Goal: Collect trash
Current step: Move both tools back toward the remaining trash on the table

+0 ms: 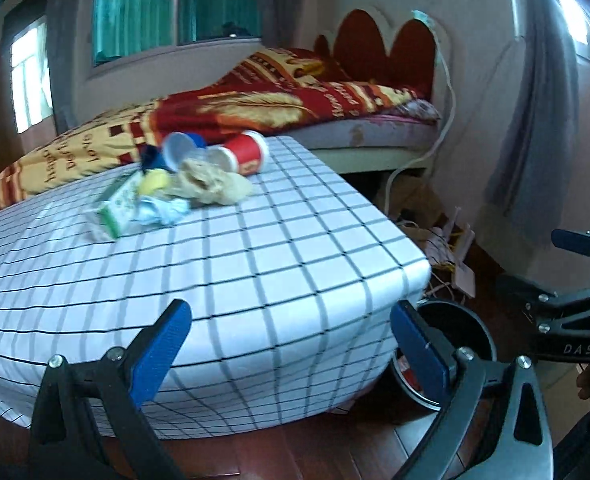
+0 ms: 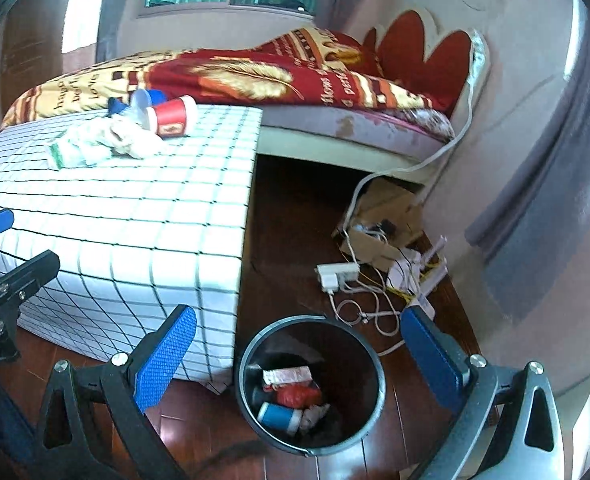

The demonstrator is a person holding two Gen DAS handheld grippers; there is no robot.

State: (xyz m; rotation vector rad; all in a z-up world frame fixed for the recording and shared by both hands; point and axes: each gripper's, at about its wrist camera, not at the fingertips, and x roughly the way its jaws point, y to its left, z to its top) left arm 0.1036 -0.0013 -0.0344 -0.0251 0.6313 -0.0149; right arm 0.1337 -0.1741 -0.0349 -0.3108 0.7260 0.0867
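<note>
A pile of trash lies at the far side of the checked table [image 1: 279, 248]: a red paper cup [image 1: 249, 152] on its side, a blue-and-white cup [image 1: 181, 148], crumpled beige paper [image 1: 211, 184] and a green-and-white carton [image 1: 115, 208]. The red cup [image 2: 173, 118] and carton [image 2: 61, 152] also show in the right wrist view. My left gripper [image 1: 291, 344] is open and empty over the table's near edge. My right gripper [image 2: 299, 356] is open and empty above the black bin [image 2: 369, 360], which holds a blue can [image 2: 277, 416] and red wrappers.
The bin [image 1: 475, 328] stands on the wooden floor at the table's right corner. A bed with a red and yellow blanket [image 2: 279, 76] is behind the table. A power strip [image 2: 337, 272], cables and a cardboard box [image 2: 387, 216] lie on the floor by the wall.
</note>
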